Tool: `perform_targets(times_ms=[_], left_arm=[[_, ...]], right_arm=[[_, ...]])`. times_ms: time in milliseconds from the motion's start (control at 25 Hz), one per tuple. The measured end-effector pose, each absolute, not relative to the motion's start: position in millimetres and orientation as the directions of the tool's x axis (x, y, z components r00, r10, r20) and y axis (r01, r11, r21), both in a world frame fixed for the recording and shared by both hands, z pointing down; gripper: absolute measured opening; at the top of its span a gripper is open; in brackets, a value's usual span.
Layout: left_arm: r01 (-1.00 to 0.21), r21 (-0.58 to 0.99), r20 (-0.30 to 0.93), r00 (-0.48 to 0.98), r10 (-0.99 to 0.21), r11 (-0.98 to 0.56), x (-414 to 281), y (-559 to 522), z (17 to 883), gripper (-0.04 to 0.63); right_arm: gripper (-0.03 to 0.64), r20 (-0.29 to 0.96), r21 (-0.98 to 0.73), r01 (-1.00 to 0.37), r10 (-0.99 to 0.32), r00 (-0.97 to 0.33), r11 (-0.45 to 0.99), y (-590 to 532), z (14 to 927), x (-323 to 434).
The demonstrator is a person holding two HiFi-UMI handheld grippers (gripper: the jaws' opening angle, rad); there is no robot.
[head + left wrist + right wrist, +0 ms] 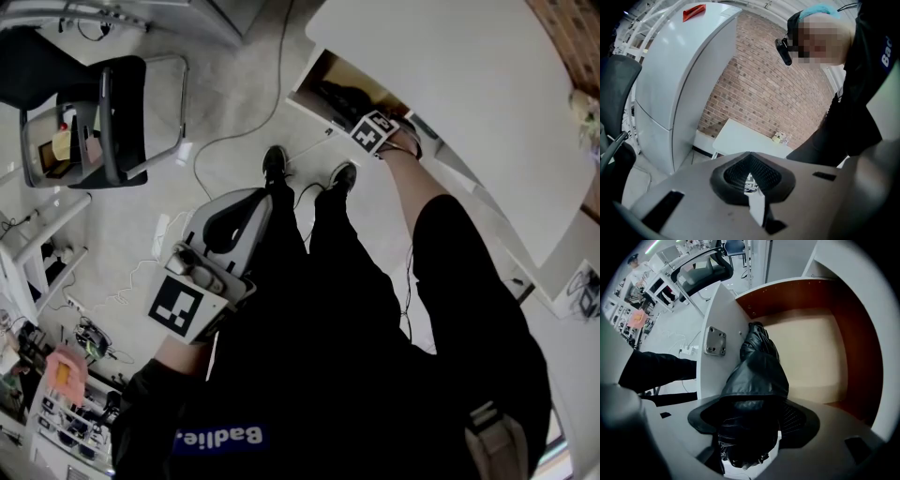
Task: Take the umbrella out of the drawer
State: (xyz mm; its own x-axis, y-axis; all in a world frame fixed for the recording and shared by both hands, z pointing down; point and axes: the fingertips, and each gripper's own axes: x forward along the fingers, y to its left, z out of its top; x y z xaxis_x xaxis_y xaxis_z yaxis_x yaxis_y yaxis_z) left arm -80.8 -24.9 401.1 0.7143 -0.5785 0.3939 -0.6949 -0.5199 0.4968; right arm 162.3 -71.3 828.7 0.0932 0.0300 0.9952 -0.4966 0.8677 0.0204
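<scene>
The black folded umbrella (757, 366) lies in the open drawer (811, 352), along its white left wall. My right gripper (750, 432) points straight down over it. Its jaws stand wide open, with the umbrella's near end between them and not squeezed. In the head view the right gripper (367, 117) reaches into the drawer (319, 77) under the white desk, and the umbrella (339, 94) shows as a dark shape inside. My left gripper (261, 199) hangs near the person's left leg. Its tips are together and it holds nothing. The left gripper (750, 157) faces away from the drawer.
The white desk top (469, 84) overhangs the drawer. A black office chair (112, 112) stands at the left, and cables (234, 131) run across the floor. The person's shoes (275, 161) are just before the drawer. A white cabinet (675, 84) and a brick wall (764, 93) show in the left gripper view.
</scene>
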Motion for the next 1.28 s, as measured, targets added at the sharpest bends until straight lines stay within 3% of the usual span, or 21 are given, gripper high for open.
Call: perform_targets(times_ms=[280, 560, 960, 1280], left_arm=[[-0.683, 0.523, 0.408, 0.726, -0.554, -0.51, -81, -17, 410, -0.002], [-0.674, 0.527, 0.385, 0.733, -0.561, -0.518, -80, -16, 401, -0.002], [-0.657, 0.527, 0.331, 0.743, -0.581, -0.54, -83, -18, 378, -0.002], [-0.637, 0.53, 0.288, 0.756, -0.588, -0.56, -84, -19, 363, -0.002]], right_arm=[[0.313, 0.978, -0.124, -0.566, 0.196, 0.069, 0.815, -65, 846, 160], [0.249, 0.984, -0.082, -0.597, 0.16, 0.079, 0.798, -68, 822, 164], [0.232, 0.989, -0.093, -0.701, 0.147, 0.017, 0.707, -68, 789, 171], [0.228, 0.971, -0.236, -0.795, 0.169, -0.17, 0.558, -54, 763, 156]])
